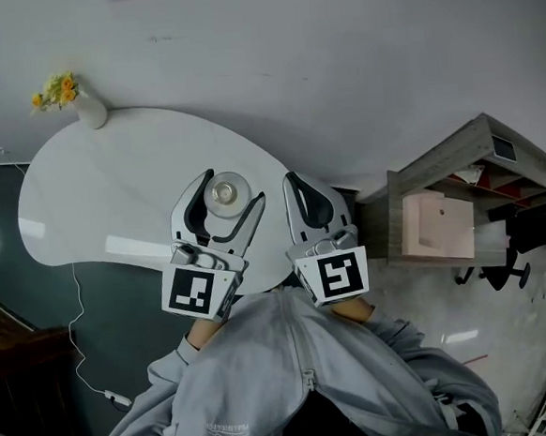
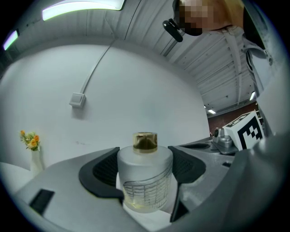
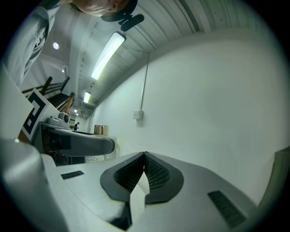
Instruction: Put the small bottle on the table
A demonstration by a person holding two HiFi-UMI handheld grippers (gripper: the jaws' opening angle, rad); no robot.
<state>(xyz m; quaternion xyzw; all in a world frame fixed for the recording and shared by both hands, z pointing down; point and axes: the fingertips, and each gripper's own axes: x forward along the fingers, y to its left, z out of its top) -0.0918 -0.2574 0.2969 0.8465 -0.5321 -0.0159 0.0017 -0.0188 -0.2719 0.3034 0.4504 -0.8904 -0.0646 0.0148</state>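
The small bottle (image 1: 226,193) is frosted glass with a gold cap and a little yellowish liquid at the bottom. It stands upright between the pads of my left gripper (image 1: 229,191), which is shut on it over the near edge of the white table (image 1: 110,178). In the left gripper view the bottle (image 2: 145,181) fills the space between the two black pads; whether its base touches the table is hidden. My right gripper (image 1: 294,184) hovers just to the right, shut and empty, with its pads (image 3: 152,172) pressed together. The bottle's cap (image 3: 100,130) shows at the left of the right gripper view.
A white vase with yellow flowers (image 1: 81,105) stands at the table's far left edge by the wall. A wooden shelf unit (image 1: 460,198) stands on the floor to the right. A white cable (image 1: 73,313) hangs down below the table.
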